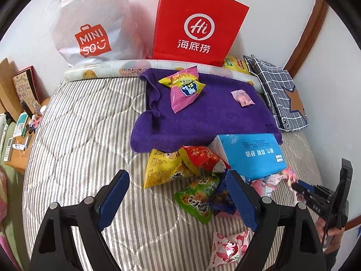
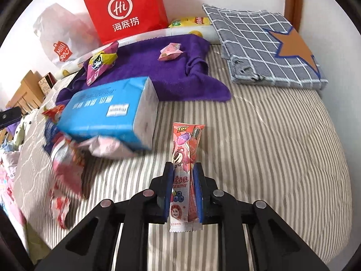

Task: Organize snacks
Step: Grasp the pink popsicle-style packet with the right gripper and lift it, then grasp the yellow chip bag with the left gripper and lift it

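While the right hand-held gripper (image 2: 183,194) pinches the pink candy sachet (image 2: 187,149) upright between its pads, clear of the striped bed (image 2: 270,135), the step in hand is judged to be carrying it to the purple towel (image 2: 176,76) at the bed's far edge, where two snacks already lie. Keep the pinch firm; the slim foil could slip. Pass right of the blue tissue pack (image 2: 108,110). Left hand-held gripper (image 1: 178,201) stands wide, empty, over the snack heap (image 1: 191,176).
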Tool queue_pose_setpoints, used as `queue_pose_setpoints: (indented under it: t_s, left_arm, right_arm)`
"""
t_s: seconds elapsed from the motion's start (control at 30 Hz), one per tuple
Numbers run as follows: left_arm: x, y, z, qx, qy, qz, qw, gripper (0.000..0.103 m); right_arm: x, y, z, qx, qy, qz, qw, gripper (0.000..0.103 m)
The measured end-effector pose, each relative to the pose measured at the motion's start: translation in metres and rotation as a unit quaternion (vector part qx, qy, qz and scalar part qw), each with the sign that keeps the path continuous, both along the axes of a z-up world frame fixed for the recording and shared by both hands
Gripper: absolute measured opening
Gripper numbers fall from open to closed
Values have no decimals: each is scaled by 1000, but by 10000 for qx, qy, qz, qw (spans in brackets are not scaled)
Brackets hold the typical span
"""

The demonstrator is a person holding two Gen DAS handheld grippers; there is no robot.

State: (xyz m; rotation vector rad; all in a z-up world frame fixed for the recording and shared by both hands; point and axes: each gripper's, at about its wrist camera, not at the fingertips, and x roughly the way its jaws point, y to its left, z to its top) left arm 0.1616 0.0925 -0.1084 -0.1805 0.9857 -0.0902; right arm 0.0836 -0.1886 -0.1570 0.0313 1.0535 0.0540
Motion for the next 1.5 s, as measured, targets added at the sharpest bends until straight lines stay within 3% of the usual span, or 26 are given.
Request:
queue_pose_setpoints:
  t_s: [0.1,0.17,0.23,0.47,0.67,0.73,0.93,1.13,1.5]
  left_arm:
    - [-2,1,-5,-48,48,1,10000,86]
    - [-3,3,-9,-63,91,20,9999,86]
    - [-4,5,-12,-71,118,58,9999,86]
    - [-4,13,-22,5,177,178,9997,86]
    - [6,13,-34,132,186,157,9996,86]
    - [11,9,-43,206,271,95,9994,86]
    - [26,9,-60,22,373,-50,9993,87]
    - [39,3,-71,369,340,-310,9983,87]
    - [56,3,-88,-133,296,-492,9983,83]
  right_arm:
    - [-12,0,-2,-116,-42,2,9999,22]
    - [-14,-2,-3,-92,-74,-38,9999,45]
    - [-12,-2,-4,-85,-149,-83,9998,51]
    - [10,0,-22,-203,-34,-164,9997,49]
    - [13,1,-30,-431,-154,-155,9988,29]
    - [13,-1,-30,-405,-189,-180,9988,27]
    - [9,2,-32,-476,-342,-188,9981,26]
    - [7,2,-33,-475,-420,-231,9977,26]
    - [7,4,-33,-556,-448,-244,9971,26]
